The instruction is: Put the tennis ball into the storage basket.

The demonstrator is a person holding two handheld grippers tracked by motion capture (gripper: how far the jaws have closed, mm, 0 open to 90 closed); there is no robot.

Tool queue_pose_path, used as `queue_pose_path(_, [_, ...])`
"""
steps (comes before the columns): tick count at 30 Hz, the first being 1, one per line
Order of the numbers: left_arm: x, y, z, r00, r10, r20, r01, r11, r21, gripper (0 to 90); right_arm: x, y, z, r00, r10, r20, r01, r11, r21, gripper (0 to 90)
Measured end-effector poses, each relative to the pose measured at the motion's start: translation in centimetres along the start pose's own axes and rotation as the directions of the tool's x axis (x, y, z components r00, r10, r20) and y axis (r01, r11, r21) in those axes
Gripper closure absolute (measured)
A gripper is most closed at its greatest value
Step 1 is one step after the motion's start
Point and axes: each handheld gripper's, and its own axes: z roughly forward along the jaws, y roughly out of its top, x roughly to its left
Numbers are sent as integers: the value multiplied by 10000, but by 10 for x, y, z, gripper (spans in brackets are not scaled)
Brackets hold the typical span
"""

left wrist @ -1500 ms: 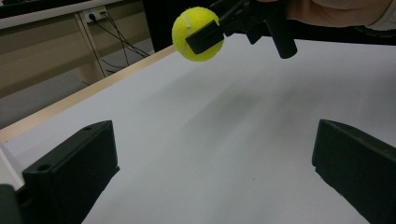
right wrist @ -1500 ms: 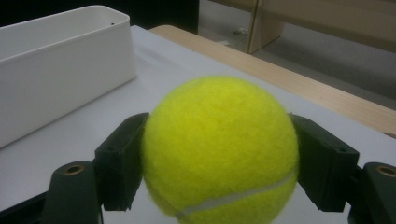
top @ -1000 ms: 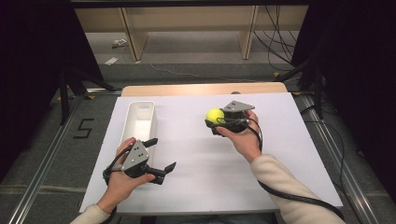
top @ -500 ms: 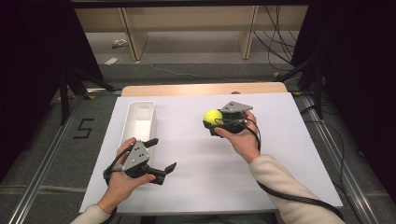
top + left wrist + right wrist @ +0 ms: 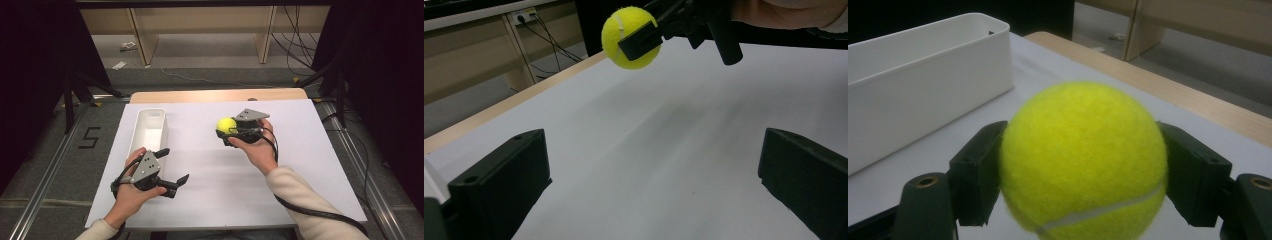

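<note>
A yellow tennis ball is held off the white table top, with my right gripper shut on it near the table's middle. In the right gripper view the ball sits squeezed between both black jaws. From the left gripper view the ball hangs ahead and above, clamped by the other gripper. My left gripper rests low at the front left, open and empty, its jaws wide apart. A long white bin stands at the left, open side up, just beyond the left gripper.
The white sheet covers the table, with a wooden strip along its far edge. Wooden shelving legs and cables stand on the floor behind. A "5" marking lies on the floor at left.
The right gripper with the ball has drifted slightly left and toward the far side. The left gripper has stayed in place.
</note>
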Motion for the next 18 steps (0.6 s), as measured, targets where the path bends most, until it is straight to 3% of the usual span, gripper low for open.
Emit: queue_pose_path(18, [0, 0, 0, 10000, 6, -21, -6, 10000, 10, 0, 4, 2, 1, 9999, -23, -148, 22, 10000, -16, 266])
